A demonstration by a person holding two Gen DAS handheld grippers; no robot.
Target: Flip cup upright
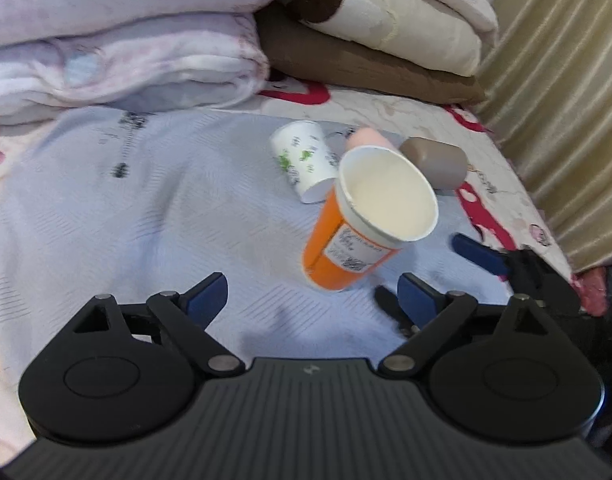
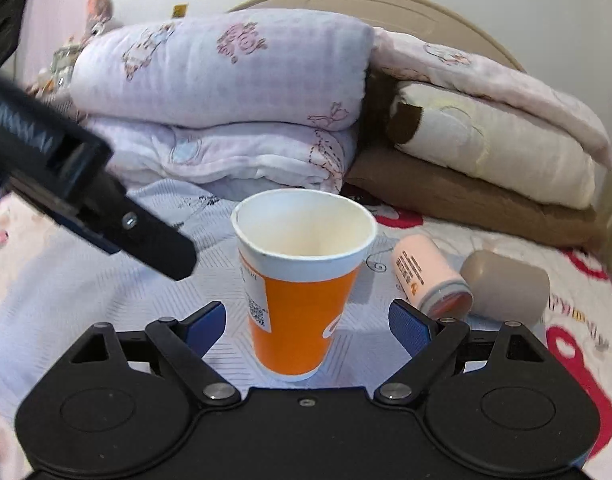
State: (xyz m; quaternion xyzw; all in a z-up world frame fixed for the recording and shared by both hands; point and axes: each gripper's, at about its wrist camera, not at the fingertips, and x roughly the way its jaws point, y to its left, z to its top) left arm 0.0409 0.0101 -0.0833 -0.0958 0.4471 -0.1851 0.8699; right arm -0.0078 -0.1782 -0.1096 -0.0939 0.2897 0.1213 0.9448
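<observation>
An orange paper cup [image 2: 301, 280] with a white rim stands upright, mouth up, on the light blue bedspread [image 2: 105, 300]. In the left wrist view the orange cup [image 1: 358, 232] appears tilted by the lens. My right gripper [image 2: 308, 322] is open, its blue pads either side of the cup without touching. My left gripper [image 1: 314, 298] is open and empty, just short of the cup; in the right wrist view it reaches in from the left [image 2: 105, 216]. In the left wrist view, the right gripper's blue fingers [image 1: 478, 254] show beside the cup.
A white patterned paper cup [image 1: 301, 160] lies on its side behind the orange one. A pink cup [image 2: 430, 276] and a grey-brown cup [image 2: 506, 284] lie on their sides to the right. Folded quilts [image 2: 225, 92] and pillows [image 2: 486, 152] are stacked at the back. A curtain [image 1: 566, 100] hangs at right.
</observation>
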